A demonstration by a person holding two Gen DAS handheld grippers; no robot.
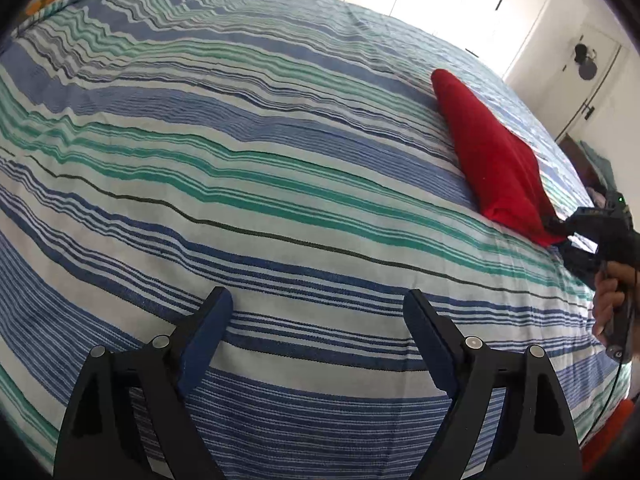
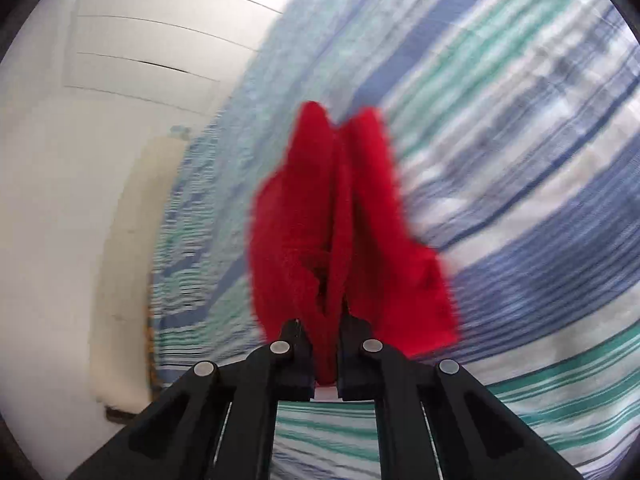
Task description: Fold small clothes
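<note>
Right gripper clamping red cloth, striped bedspread

The left wrist view looks down along its claw, close over the striped bed, with the red cloth at 2 o'clock. The right wrist view sits right behind that cloth, blurred. Both views share the cloth and bed.
</note>
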